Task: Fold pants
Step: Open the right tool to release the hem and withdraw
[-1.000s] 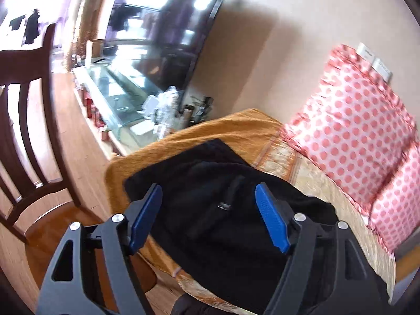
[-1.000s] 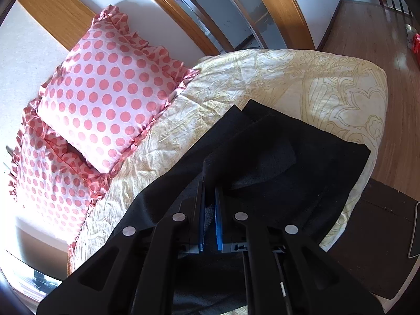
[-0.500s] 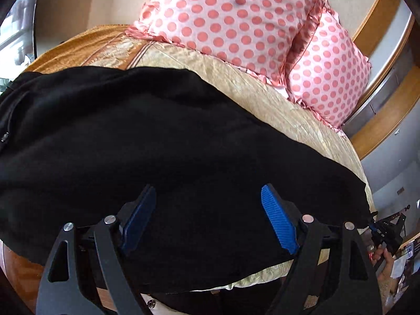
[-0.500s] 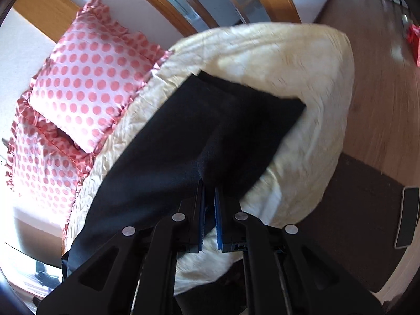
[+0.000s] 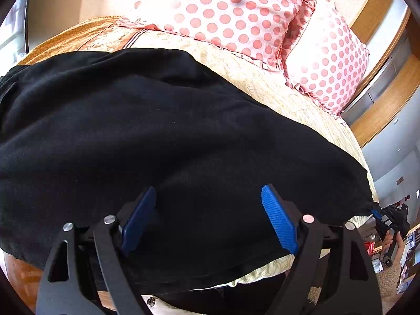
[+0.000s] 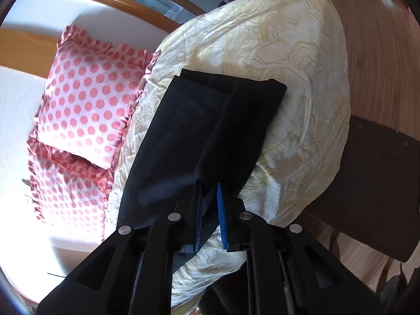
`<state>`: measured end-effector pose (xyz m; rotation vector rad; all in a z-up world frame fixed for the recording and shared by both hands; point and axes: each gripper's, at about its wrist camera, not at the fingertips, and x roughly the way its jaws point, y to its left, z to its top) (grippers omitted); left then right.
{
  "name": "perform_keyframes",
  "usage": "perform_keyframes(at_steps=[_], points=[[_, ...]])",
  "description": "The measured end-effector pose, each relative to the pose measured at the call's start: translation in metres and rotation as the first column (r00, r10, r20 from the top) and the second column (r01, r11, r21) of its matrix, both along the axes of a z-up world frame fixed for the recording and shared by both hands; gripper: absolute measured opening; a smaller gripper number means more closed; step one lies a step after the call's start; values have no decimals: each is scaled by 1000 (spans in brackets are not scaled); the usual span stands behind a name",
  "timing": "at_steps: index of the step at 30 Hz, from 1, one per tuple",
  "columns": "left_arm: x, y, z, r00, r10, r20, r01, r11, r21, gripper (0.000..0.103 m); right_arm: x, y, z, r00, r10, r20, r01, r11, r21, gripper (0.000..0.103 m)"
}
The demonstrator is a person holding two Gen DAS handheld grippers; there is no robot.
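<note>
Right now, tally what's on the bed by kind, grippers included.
Pink polka-dot ruffled pillows: 2
Black fabric pants: 1
Cream patterned bedspread: 1
Black two-finger grippers with blue pads, left gripper and right gripper: 2
Total: 6

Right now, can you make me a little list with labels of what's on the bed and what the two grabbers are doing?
bed cover: cream, leafy pattern
pants: black, spread along the bed
pillows: two, pink dots, at the far side of the bed
left gripper: open wide above the pants, holding nothing
right gripper: jaws opening, pants fold between them
fold: one layer laid over at the leg end
</note>
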<state>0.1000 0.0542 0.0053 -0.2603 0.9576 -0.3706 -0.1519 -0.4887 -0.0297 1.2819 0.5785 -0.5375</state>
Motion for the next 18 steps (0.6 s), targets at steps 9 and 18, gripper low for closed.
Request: perform_keyframes(at_steps=[9,18], points=[[1,-3,0,1000,-8,5,8,1000,14,85,-15,-8,18,996,-88,-10,87,991,-99,60],[3,-5,0,1000,-13,6,13,1000,21,87,-8,-25,27,992,-116,-41,110,984,-137,50]])
